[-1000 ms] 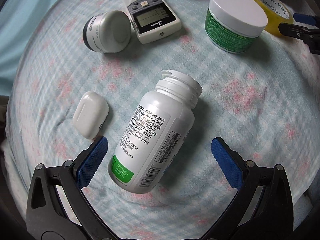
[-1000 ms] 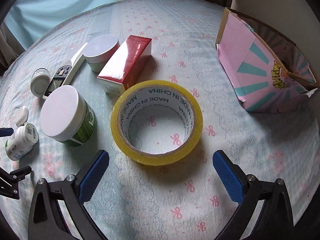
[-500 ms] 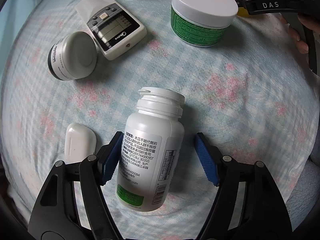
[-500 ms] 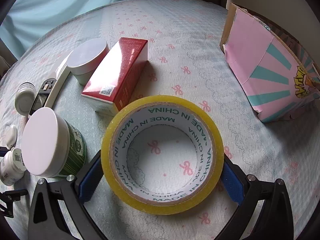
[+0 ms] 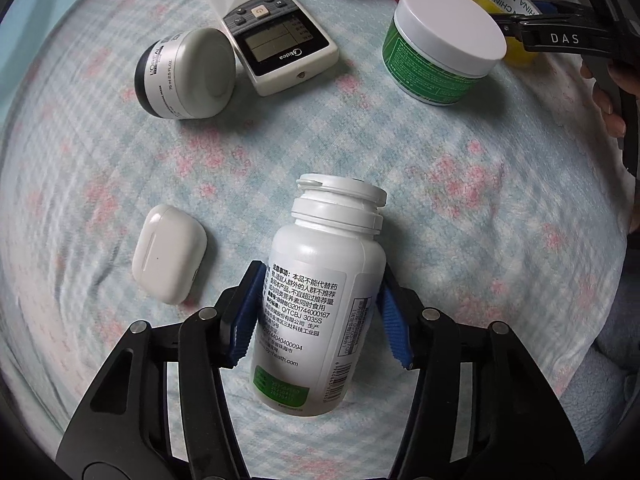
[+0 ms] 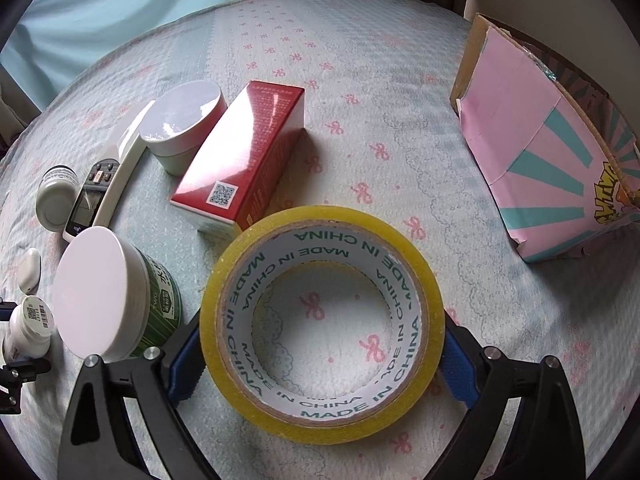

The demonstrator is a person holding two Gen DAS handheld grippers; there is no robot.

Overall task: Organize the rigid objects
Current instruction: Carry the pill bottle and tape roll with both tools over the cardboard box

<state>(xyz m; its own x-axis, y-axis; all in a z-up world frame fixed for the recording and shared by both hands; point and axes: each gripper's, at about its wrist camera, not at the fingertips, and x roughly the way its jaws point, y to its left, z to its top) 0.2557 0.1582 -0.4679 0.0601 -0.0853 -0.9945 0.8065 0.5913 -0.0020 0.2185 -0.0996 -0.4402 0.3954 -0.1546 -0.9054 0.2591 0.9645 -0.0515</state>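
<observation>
My left gripper (image 5: 318, 322) is shut on a white pill bottle (image 5: 320, 288) with a green band, its blue pads pressed on both sides of the body; the bottle's cap end points away from me. My right gripper (image 6: 320, 354) is shut on a yellow tape roll (image 6: 322, 320) printed "MADE IN CHINA", pads touching its outer rim. The bottle also shows at the left edge of the right wrist view (image 6: 26, 332). The right gripper's arm shows in the left wrist view (image 5: 560, 38).
On the flowered cloth lie a white earbud case (image 5: 168, 254), a grey jar (image 5: 186, 74), a remote control (image 5: 272, 38), a green tub with a white lid (image 5: 444, 46), a pale green jar (image 6: 184, 132) and a red box (image 6: 244, 164). A pink cardboard box (image 6: 552, 152) stands at the right.
Both grippers moved forward and closed: the left one onto the pill bottle, the right one onto the tape roll. Both were wide open a second ago.
</observation>
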